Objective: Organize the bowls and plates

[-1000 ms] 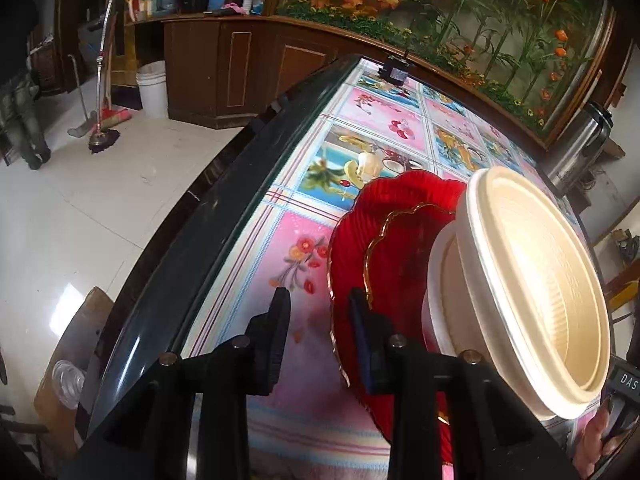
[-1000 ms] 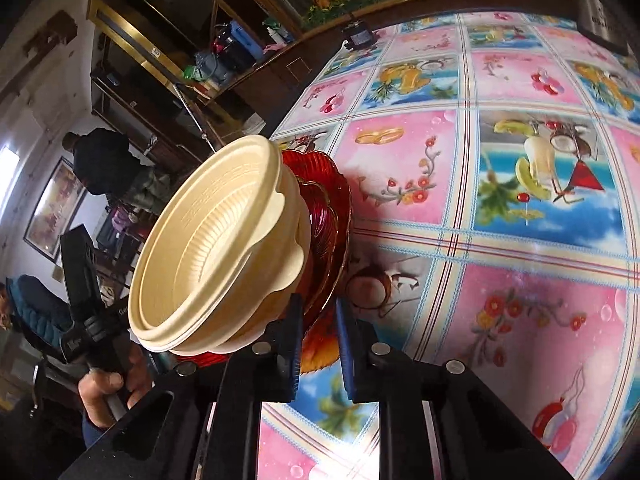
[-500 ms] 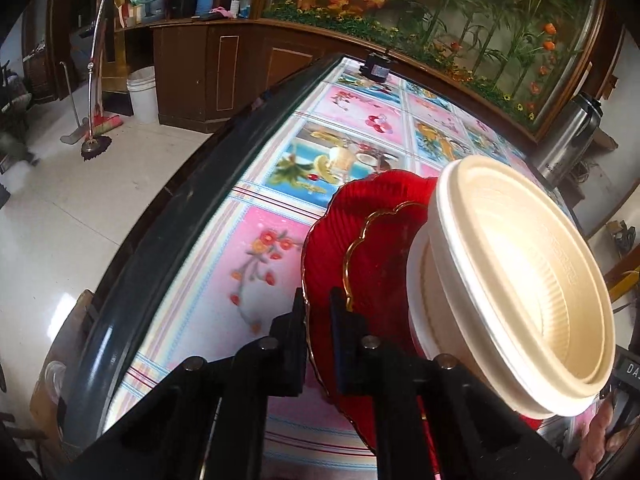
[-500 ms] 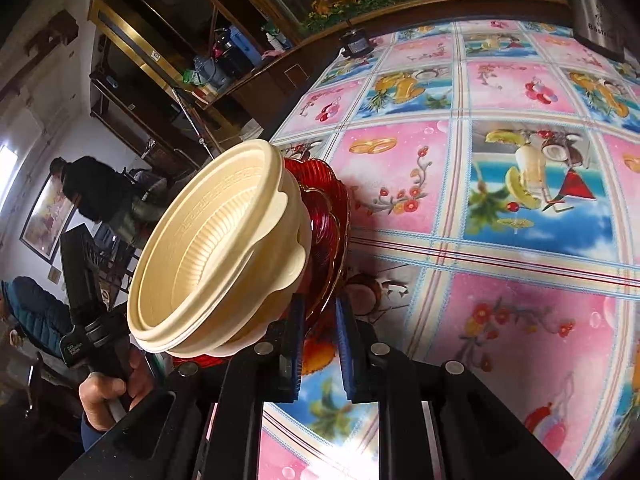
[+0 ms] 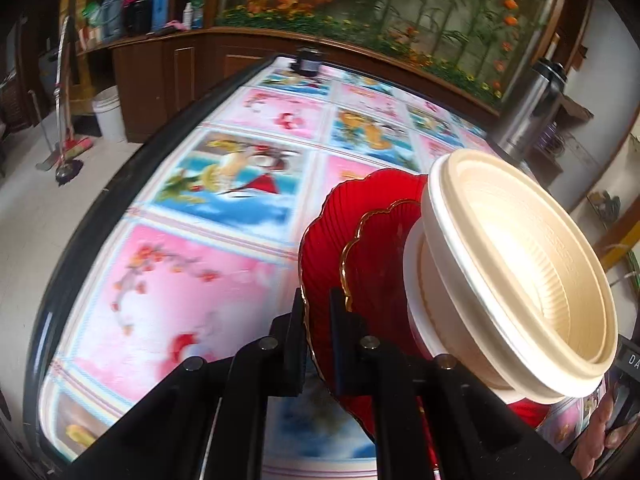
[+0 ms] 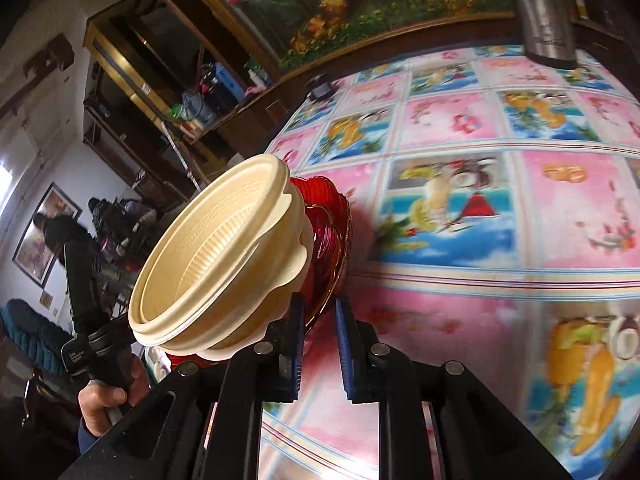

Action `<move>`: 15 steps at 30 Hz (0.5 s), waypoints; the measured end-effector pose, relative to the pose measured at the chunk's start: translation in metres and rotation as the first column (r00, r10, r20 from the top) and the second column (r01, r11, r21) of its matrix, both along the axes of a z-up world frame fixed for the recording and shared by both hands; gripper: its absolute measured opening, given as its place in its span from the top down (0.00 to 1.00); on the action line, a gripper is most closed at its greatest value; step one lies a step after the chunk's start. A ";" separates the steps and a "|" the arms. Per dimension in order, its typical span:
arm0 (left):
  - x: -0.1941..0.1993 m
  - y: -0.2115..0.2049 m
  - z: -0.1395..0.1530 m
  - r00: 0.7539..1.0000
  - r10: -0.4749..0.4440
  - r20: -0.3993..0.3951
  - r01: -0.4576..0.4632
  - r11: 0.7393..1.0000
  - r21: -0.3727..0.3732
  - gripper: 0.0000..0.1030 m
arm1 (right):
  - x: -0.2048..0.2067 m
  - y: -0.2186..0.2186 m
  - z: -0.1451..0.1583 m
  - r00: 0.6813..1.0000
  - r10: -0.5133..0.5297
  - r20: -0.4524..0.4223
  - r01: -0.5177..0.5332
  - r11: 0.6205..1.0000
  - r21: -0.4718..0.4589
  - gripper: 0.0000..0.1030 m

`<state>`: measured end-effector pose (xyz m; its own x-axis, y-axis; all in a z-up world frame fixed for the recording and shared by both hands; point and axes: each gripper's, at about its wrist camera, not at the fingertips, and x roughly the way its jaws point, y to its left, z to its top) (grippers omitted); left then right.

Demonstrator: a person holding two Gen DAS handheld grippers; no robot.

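A stack of two red plates with cream bowls nested on top hangs tilted just above the tablecloth, held from both sides. In the left wrist view my left gripper [image 5: 318, 312] is shut on the near rim of the large red plate [image 5: 326, 232]; a smaller gold-edged red plate [image 5: 376, 256] and the cream bowls [image 5: 520, 264] lie on it. In the right wrist view my right gripper [image 6: 320, 320] is shut on the opposite rim of the red plates [image 6: 330, 224], with the bowls [image 6: 216, 264] to its left.
A steel flask [image 5: 528, 108] [image 6: 544, 12] stands at the far right of the table and a small dark jar [image 5: 308, 60] at its far edge. The dark table rim [image 5: 100, 200] curves along the left. A person [image 6: 64, 236] sits in the background.
My left gripper's jaws came together on the red plate's rim. Both grippers then carried the stack across the table toward the flask side, a little higher.
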<state>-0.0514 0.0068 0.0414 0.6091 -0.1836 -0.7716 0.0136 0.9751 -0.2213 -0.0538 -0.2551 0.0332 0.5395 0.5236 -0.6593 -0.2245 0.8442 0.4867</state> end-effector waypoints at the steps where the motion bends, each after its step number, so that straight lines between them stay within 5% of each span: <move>1: 0.002 -0.007 0.000 1.000 -0.010 -0.001 0.010 1.000 0.001 0.91 | -0.002 -0.008 0.001 1.000 -0.014 0.006 0.014 1.000 -0.002 0.84; 15: 0.028 -0.107 -0.010 0.993 -0.114 -0.010 0.115 0.993 0.025 0.92 | -0.019 -0.097 -0.001 0.983 -0.182 0.030 0.183 0.983 -0.026 0.84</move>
